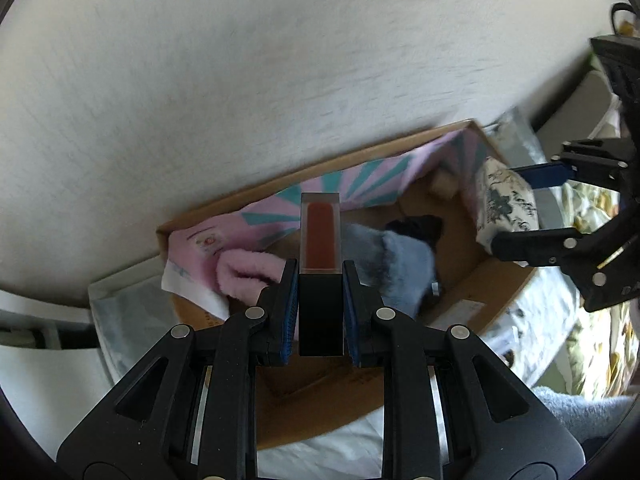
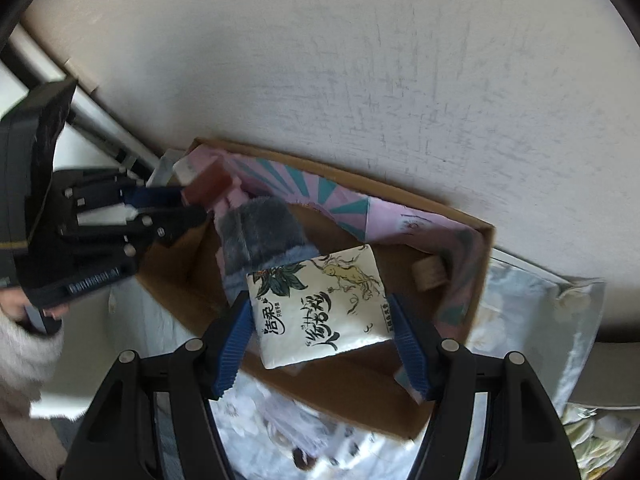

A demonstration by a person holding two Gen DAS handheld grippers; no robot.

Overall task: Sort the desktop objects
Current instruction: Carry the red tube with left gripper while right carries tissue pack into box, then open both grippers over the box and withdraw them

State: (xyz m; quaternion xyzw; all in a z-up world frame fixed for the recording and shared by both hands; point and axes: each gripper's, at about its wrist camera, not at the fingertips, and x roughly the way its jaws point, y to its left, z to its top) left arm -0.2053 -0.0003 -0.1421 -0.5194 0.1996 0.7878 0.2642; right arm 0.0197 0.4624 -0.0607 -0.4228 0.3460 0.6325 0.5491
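Note:
My left gripper (image 1: 320, 280) is shut on a lip gloss tube (image 1: 320, 240), black cap below and clear body with red-brown fill above, held over an open cardboard box (image 1: 496, 280). Inside the box lie a pink fluffy item (image 1: 248, 268), a blue-grey fluffy item (image 1: 404, 264) and pink-and-teal patterned paper (image 1: 360, 180). My right gripper (image 2: 320, 320) is shut on a white tissue pack (image 2: 320, 300) printed with black lettering and a plant drawing, held above the same box (image 2: 440, 200). The left gripper (image 2: 160, 208) with the tube (image 2: 208, 188) shows at the left of the right wrist view.
A white wall (image 1: 240, 60) rises behind the box. The box rests on floral bedding (image 2: 520, 320). A small tan block (image 2: 430, 274) lies in the box's corner. A fuzzy white sleeve (image 2: 24, 352) shows at the left edge. A pale blue towel (image 1: 580, 412) lies at lower right.

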